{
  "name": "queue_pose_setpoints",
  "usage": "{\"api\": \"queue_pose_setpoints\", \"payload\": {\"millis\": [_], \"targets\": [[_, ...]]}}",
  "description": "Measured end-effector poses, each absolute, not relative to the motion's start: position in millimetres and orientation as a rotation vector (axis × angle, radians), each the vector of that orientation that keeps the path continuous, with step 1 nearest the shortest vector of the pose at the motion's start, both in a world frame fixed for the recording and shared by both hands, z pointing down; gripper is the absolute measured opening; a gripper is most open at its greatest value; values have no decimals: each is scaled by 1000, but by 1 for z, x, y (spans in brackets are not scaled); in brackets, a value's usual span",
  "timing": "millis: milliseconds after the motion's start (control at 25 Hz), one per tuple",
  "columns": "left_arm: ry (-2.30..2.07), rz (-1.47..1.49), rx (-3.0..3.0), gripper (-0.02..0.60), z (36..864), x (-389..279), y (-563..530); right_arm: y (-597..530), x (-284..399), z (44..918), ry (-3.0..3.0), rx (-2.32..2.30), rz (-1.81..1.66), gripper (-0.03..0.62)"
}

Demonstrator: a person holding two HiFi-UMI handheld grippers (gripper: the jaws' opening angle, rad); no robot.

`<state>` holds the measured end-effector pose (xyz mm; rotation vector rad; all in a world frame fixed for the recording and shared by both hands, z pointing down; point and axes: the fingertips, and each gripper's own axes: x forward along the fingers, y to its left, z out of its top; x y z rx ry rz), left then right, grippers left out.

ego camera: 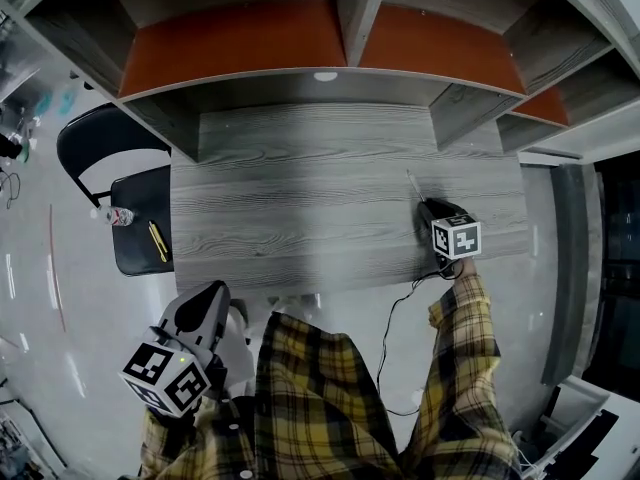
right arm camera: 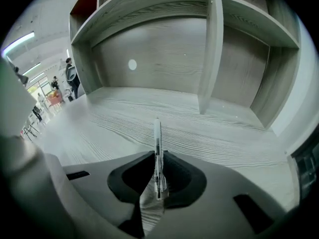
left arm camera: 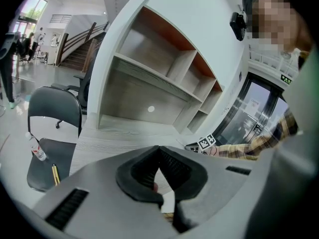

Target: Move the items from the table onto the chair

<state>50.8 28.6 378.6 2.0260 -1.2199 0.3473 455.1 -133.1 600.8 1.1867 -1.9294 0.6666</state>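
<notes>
Right tool (right arm camera: 157,159) gripping pen (right arm camera: 157,133), plain only in its own view, left tool (left arm camera: 159,156) closed, empty

Shelf unit (ego camera: 340,8): I see grey wood-grain compartments, with orange back panels (ego camera: 235,43) up top.
White dot (ego camera: 325,76): round, on the lower back panel.
Cable (ego camera: 379,363): black, thin, trailing over the pale floor (ego camera: 90,308).
Staircase (left arm camera: 77,59): far left, distant.

grey wood-grain worktop (ego camera: 300,198), rusty orange shelf backs (ego camera: 240,43), plain black chair (ego camera: 140,218), bright yellow pencil (ego camera: 158,240), yellow-and-black plaid shirt (ego camera: 330,398), see-through pen (right arm camera: 157,138) with a dark core, pale grey right tool (right arm camera: 157,158), black-and-white square-patterned marker cube (ego camera: 456,236)
</notes>
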Motion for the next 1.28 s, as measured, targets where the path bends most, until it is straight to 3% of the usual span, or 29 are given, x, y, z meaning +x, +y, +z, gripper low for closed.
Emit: {"api": "queue_pose_setpoints", "payload": {"millis": [320, 640, 1280], "targets": [[-1234, 274, 2035, 5, 374, 30, 36, -122, 407, 562, -2011, 1291, 722, 64], [-1245, 176, 2024, 5, 379, -33, 54, -82, 282, 510, -2109, 1187, 640, 64], [-1376, 180, 1901, 5, 433, -336, 103, 22, -197, 525, -2326, 803, 782, 64]]}}
